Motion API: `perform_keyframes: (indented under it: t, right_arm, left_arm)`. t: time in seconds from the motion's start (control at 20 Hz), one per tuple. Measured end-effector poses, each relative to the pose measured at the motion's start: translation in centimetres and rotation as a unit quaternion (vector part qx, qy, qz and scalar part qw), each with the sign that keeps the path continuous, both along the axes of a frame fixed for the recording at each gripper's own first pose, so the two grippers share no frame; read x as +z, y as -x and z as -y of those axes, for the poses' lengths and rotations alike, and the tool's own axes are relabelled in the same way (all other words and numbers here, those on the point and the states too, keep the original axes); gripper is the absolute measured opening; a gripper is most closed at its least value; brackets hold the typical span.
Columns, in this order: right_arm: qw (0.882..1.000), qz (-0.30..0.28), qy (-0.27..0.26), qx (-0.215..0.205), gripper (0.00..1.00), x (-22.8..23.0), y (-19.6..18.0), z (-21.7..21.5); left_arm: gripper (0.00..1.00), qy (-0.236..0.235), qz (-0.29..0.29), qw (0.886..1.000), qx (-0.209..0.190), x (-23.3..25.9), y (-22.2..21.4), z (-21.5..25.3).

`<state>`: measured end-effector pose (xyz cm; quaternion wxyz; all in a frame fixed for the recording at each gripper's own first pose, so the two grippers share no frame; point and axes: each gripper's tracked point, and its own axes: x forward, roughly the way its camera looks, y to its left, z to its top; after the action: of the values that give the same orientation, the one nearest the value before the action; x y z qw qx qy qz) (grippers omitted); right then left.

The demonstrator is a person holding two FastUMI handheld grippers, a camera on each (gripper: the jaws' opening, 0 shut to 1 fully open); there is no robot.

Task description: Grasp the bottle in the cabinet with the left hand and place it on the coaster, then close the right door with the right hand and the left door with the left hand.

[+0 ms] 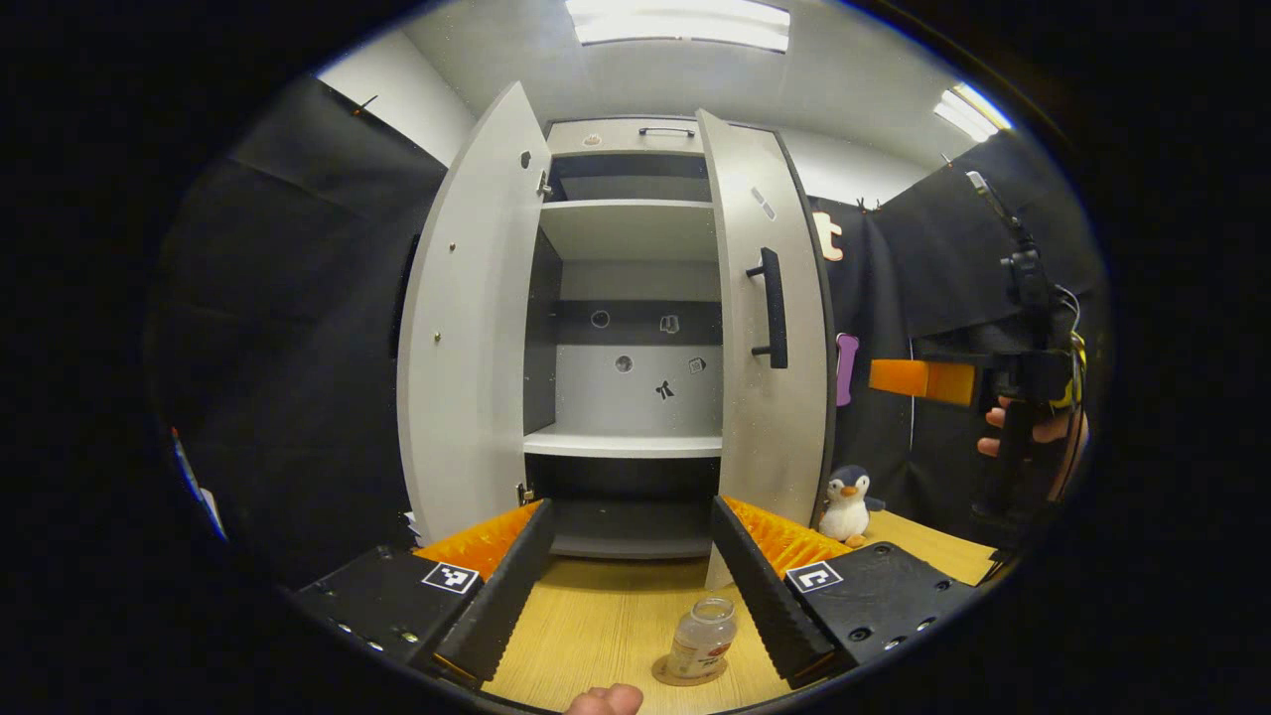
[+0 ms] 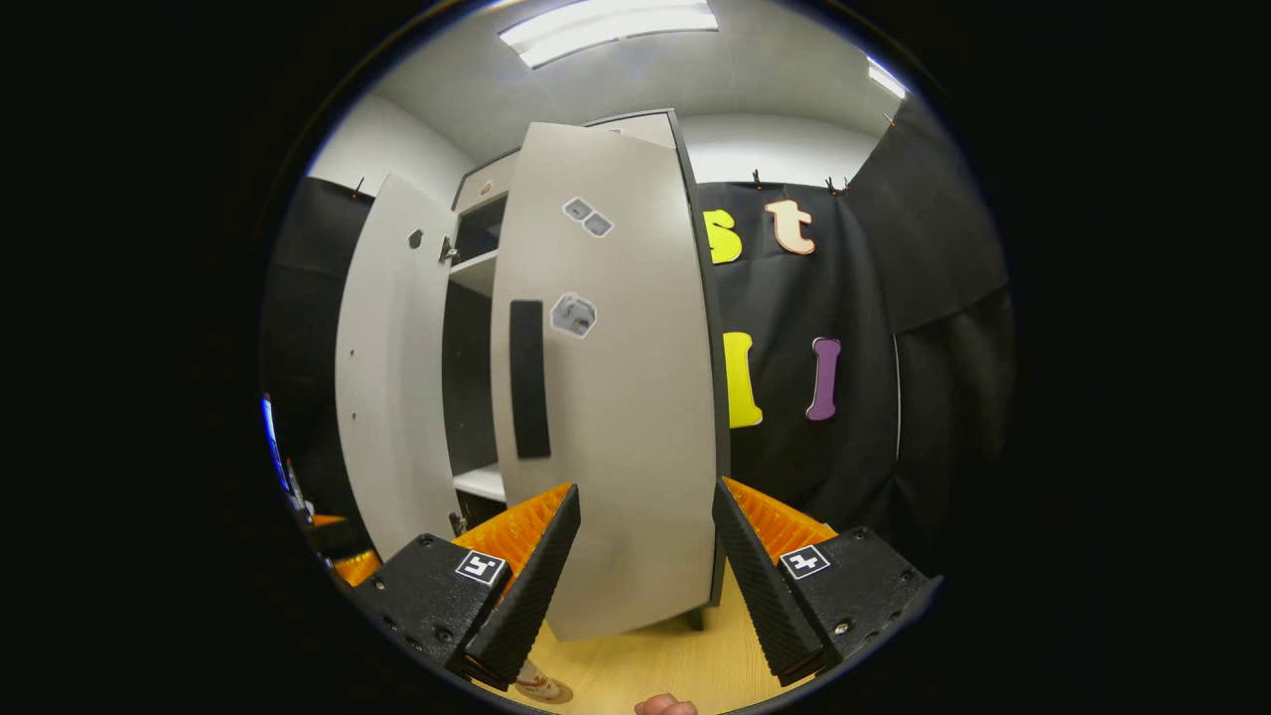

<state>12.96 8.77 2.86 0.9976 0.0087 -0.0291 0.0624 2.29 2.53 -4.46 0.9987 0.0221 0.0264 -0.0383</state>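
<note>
Standing bottle (image 1: 702, 639) on coaster (image 1: 685, 674), doors (image 1: 467, 338) open

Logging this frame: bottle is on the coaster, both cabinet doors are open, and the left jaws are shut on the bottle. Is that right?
Not quite. The left gripper is open, its jaws spread wide and clear of the bottle, as the left gripper view shows. The rest holds: the bottle stands on the coaster, and the left door and right door are both open.
</note>
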Motion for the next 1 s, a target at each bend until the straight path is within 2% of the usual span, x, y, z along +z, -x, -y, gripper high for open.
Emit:
perform_keyframes:
  t: [0.2, 0.25, 0.35, 0.45, 0.5, 0.55, 0.75, 0.85, 1.0]
  right_arm:
    - [1.000, 0.003, -0.006, -0.014, 0.82, -3.4, 3.2, 0.3]
    - [1.000, 0.006, -0.004, -0.021, 0.83, -4.4, 4.1, 0.5]
    - [0.999, -0.001, -0.004, -0.041, 0.82, -7.0, 5.5, 1.3]
    - [0.999, -0.020, -0.015, -0.042, 0.83, -9.2, 6.9, 1.1]
    - [0.999, -0.031, -0.022, -0.039, 0.82, -10.1, 7.4, 1.1]
    - [0.998, -0.039, -0.029, -0.040, 0.82, -10.9, 7.9, 1.2]
    - [0.996, -0.057, -0.051, -0.053, 0.82, -12.7, 8.9, 2.0]
    - [0.995, -0.068, -0.054, -0.057, 0.82, -13.2, 9.0, 2.2]
    - [0.993, -0.057, -0.079, -0.065, 0.83, -12.3, 9.1, 2.8]
  left_arm:
    - [0.96, 0.011, 0.003, 1.000, 0.010, 0.8, 0.1, -0.5]
    - [0.93, 0.016, 0.008, 1.000, 0.013, 1.3, 0.2, -0.7]
    - [0.96, 0.024, 0.021, 0.999, 0.020, 2.9, 0.3, -1.5]
    - [0.96, 0.025, 0.031, 0.999, 0.031, 4.7, 0.4, -2.8]
    - [0.99, 0.028, 0.039, 0.998, 0.044, 5.7, 0.3, -4.0]
    - [0.96, 0.031, 0.050, 0.997, 0.057, 6.6, -0.1, -5.4]
    - [1.00, 0.001, 0.080, 0.987, 0.138, 9.0, 0.4, -12.6]
    - [0.99, -0.008, 0.088, 0.976, 0.198, 10.5, 0.7, -16.9]
    - [0.99, -0.012, 0.108, 0.959, 0.260, 13.2, 0.0, -22.0]
